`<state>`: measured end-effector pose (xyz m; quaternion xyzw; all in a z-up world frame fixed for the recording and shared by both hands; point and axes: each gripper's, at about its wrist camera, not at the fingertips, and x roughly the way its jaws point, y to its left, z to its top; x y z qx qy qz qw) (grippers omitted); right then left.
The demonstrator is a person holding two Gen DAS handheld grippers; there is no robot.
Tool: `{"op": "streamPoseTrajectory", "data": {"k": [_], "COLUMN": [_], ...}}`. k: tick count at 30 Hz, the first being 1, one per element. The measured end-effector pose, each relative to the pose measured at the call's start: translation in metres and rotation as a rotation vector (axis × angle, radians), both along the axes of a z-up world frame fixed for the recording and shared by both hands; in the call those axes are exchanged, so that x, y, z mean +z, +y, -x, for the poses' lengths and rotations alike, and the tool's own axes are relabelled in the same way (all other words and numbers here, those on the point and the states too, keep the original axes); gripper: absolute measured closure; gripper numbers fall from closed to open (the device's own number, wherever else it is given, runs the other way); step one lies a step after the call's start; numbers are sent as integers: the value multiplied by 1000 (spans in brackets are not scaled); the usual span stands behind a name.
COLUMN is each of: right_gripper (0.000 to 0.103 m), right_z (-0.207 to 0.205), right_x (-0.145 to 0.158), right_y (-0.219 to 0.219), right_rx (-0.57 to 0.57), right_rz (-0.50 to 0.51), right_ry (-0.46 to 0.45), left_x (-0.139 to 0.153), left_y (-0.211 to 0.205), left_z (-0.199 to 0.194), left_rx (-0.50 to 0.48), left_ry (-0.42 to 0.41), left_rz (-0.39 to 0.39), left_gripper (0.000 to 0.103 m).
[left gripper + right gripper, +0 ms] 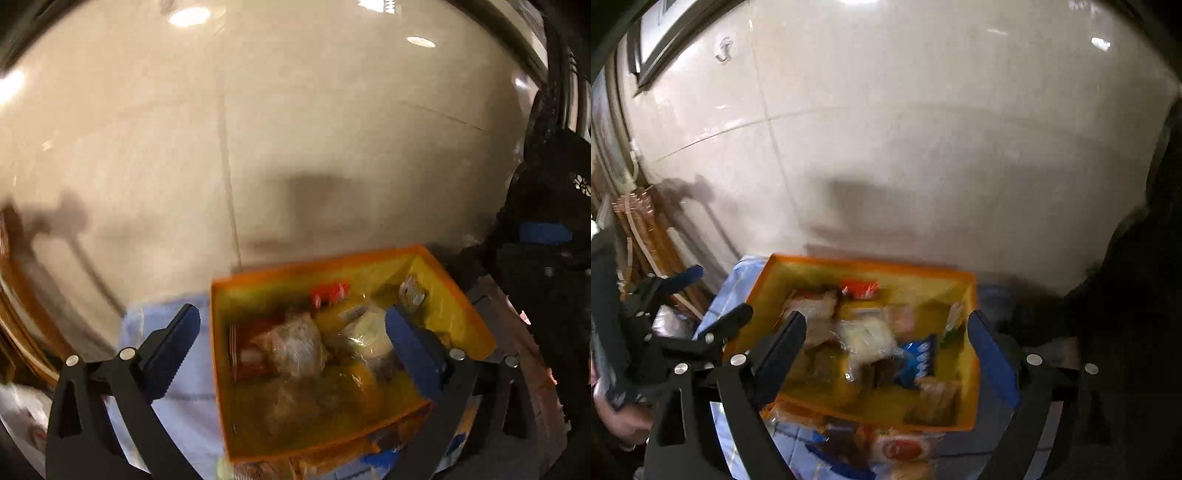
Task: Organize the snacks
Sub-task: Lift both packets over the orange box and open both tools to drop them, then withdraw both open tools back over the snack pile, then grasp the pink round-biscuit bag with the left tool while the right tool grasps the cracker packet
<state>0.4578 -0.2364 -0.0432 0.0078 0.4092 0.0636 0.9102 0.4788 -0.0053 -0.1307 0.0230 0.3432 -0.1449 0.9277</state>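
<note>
From the left wrist, the orange box (332, 347) is sitting on the blue cloth (177, 369) by the wall, already holding most snacks (295, 343). The left gripper (295, 339) is hanging wide open, gripping nothing.

From the right wrist, a few packets (901, 448) are lying outside the box's near edge, seemingly unsorted. The right gripper (886, 347) is spread wide, empty.

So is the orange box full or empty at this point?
Partly full. The orange box holds a loose pile of wrapped snacks, its yellow walls rising above them; more packets lie outside, in front of it.
</note>
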Motion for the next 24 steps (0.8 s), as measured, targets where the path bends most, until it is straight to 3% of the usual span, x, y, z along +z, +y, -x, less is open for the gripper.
{"op": "streamPoseTrajectory", "data": {"k": [2,4,7,9,12,16,24], "right_gripper": [14,14,14,14,14,14,9], "right_z": [20,45,102,136,199,244,264], "right_x": [-22,-42,-85,-109,-153,-184,-211], "right_y": [-3,-2,7,19,40,52,87], "right_rx": [10,12,5,30,45,42,134], "right_rz": [10,11,-48,-36,-10,23,121], "right_ry": [17,43,143,193,278,316,287], "left_x": [-18,-40,-73,-97,-131,-160,-180], "left_y": [18,35,33,26,13,0,-32], "left_z": [17,51,108,149,194,211,214], "left_rx": [19,-25,-157,-245,-296,-243,-263], "left_ry": [1,-5,15,44,112,168,156], "left_rz": [19,50,1,-50,-97,-101,-109], "left_gripper": [5,5,5,5,5,5,5]}}
